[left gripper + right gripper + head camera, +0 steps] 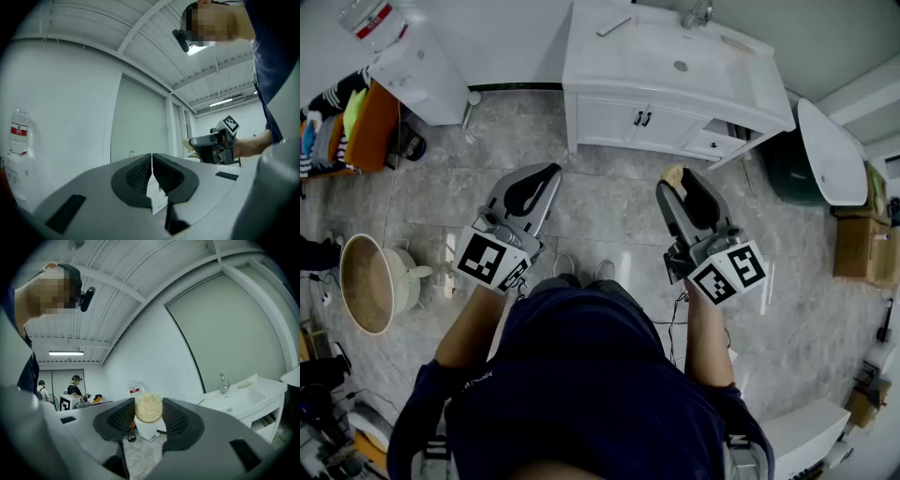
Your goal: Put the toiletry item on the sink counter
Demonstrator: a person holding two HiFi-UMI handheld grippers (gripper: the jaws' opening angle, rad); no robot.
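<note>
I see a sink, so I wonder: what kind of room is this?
Likely a pretend bathroom inside a big workshop: a white sink cabinet with a tap, a tiled floor, and a high hall ceiling.

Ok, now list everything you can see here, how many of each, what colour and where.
sink counter: one, white, across the floor ahead, against the wall
faucet: one, metal, at the counter's back edge
round toiletry item: one, tan, between the right gripper's jaws
basin: one, tan wood, on the floor at left
white unit: one, white, far left by the wall
bottle: one, clear with a red label, on the white unit
cardboard box: one, brown, far right
left gripper: one, grey and black, jaws together, empty
right gripper: one, grey and black, shut on the round toiletry item
</note>
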